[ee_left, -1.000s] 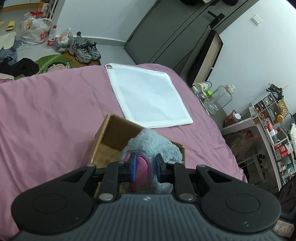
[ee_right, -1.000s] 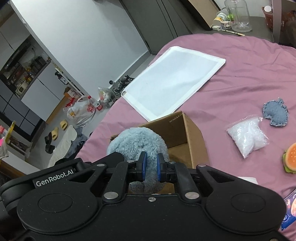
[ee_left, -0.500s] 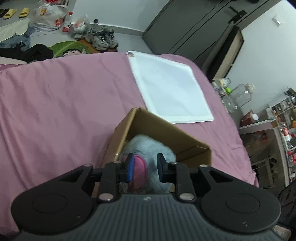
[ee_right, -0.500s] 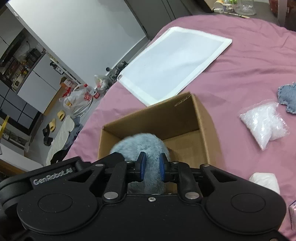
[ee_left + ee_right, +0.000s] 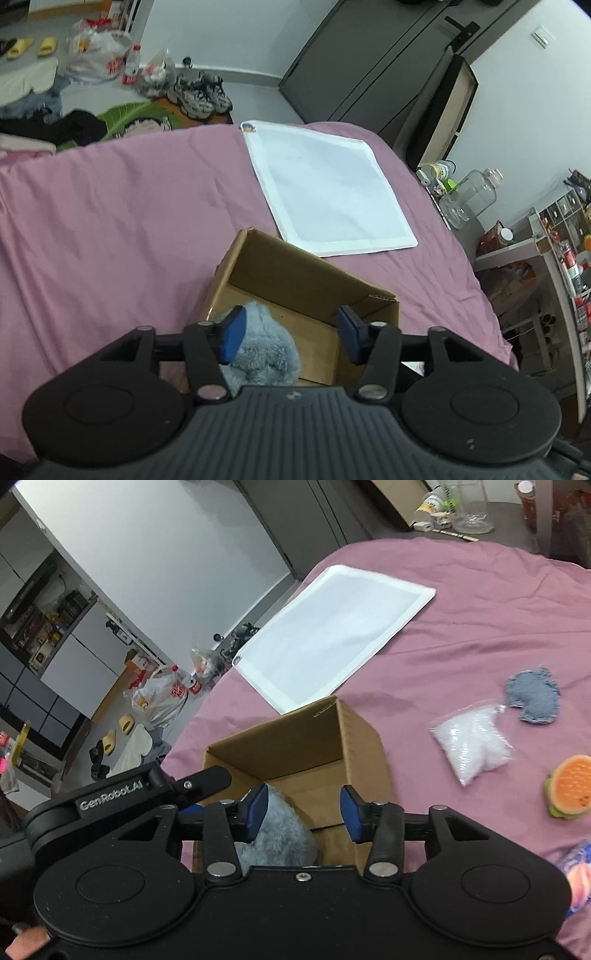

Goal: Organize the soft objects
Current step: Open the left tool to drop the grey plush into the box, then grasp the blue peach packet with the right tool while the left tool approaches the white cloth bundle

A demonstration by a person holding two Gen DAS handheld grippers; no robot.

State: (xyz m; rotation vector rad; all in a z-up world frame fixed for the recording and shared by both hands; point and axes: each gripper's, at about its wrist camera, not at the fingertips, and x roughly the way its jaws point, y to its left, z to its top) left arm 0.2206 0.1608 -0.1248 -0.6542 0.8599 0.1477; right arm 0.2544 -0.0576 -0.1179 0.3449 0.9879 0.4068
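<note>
Blue rubber pads tip both pairs of my fingers, and both pairs stand spread wide with nothing between them. My left gripper [image 5: 291, 334] hangs over the near end of the open brown cardboard box [image 5: 306, 273]; my right gripper [image 5: 301, 814] hangs over the same box from the other side, and in its view the black body of my left tool reaches in at the box's left wall.

Inside the box lies the fluffy grey-blue plush toy [image 5: 262, 350], low on the floor of the box and pressed towards its near left corner. Its fur just brushes the pad of my left finger in each view. I cannot tell its long axis or which way it faces: only a rounded heap of fur shows past my own housing.

The box sits on a mauve-pink bedsheet [image 5: 110, 229]. Just beyond its far wall lies a flat white square cloth [image 5: 328, 195], one corner near the box.

To the right of the box, seen from my right gripper, rest a clear bag of white granules [image 5: 471, 744], a small blue-grey fabric piece [image 5: 533, 698] just beyond it, and an orange-topped burger-shaped soft toy [image 5: 569, 786] nearer the edge.
</note>
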